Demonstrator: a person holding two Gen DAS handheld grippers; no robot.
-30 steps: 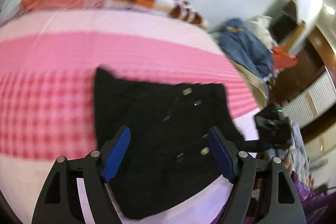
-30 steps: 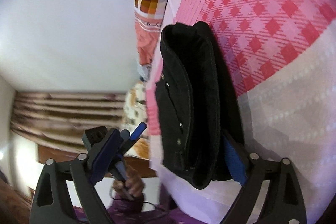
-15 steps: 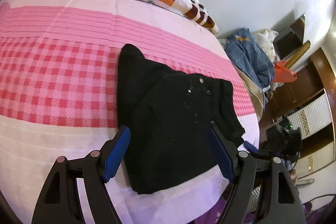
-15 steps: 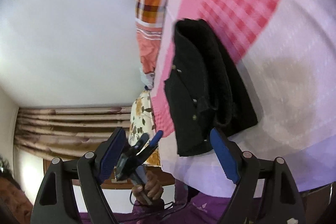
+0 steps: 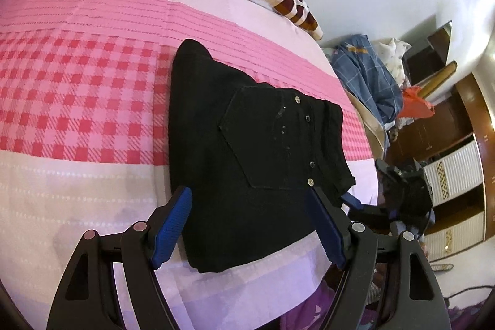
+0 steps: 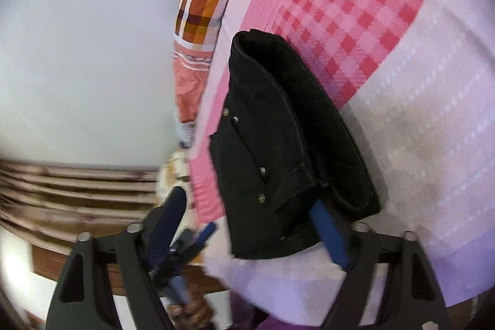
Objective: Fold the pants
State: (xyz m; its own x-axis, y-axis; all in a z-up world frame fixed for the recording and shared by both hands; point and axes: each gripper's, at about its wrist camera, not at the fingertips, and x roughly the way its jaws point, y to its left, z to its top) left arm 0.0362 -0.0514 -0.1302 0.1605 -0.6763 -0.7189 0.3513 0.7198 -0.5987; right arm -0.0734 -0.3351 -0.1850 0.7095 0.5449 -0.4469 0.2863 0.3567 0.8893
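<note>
1. The left claw (image 5: 249, 226) hangs spread wide above the near edge of the pants (image 5: 247, 150), pinching nothing.
2. The right claw (image 6: 250, 225) is closing, one blue pad tucked into the folded waist corner, the other off the cloth.
3. The pants are black denim folded into a thick rectangle, with metal studs, on a pink checked bedsheet (image 5: 77, 101).

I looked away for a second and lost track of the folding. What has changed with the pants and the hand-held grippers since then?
The right hand-held gripper has backed off slightly from the folded black pants; its jaws are closing, one finger beside the bundle's near corner, no grip visible. The left hand-held gripper stays open above the near edge. The pants remain folded on the pink checked bedspread.
</note>
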